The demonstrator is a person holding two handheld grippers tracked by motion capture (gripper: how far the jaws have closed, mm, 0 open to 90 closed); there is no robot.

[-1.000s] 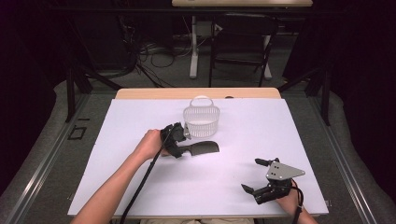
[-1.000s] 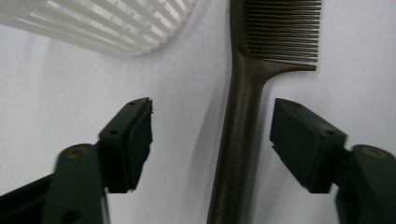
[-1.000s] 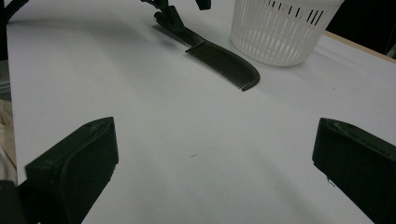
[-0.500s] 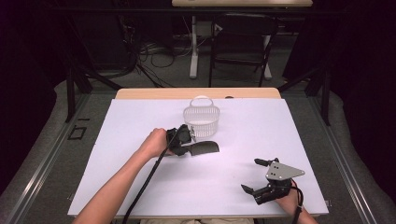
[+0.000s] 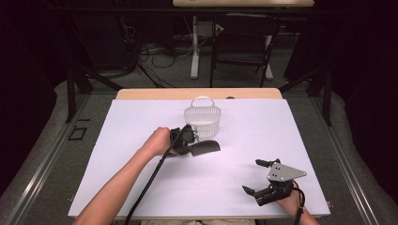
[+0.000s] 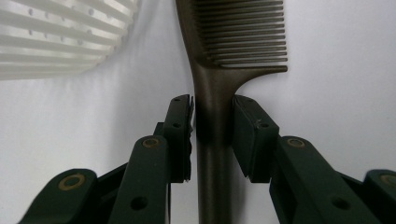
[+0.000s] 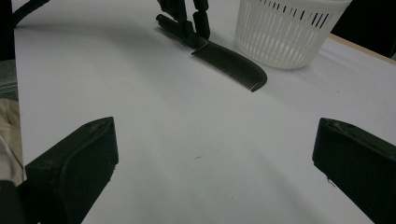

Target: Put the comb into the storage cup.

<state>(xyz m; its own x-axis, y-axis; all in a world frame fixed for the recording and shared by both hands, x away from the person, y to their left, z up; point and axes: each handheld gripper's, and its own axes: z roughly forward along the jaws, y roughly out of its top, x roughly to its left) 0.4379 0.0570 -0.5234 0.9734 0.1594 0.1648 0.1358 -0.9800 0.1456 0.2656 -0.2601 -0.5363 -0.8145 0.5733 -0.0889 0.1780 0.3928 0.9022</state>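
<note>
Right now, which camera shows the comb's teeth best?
The left gripper view: the comb runs up close between the jaws, its teeth sharp and easy to tell apart. The right gripper view shows the whole comb farther off beside the basket. The high view shows the comb small and dark.

Our left gripper (image 5: pixel 187 140) meets the dark comb (image 5: pixel 202 148) just before the white basket (image 5: pixel 202 120); right gripper (image 5: pixel 261 177) well apart

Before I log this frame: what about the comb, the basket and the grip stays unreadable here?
- Comb: left gripper view, tooth end cut off by the top edge.
- Left gripper: whether its pads truly press the handle; thin gaps are shadowed.
- Basket: high view, contents too small and veiled by the slatted wall; right gripper view crops its rim.
</note>
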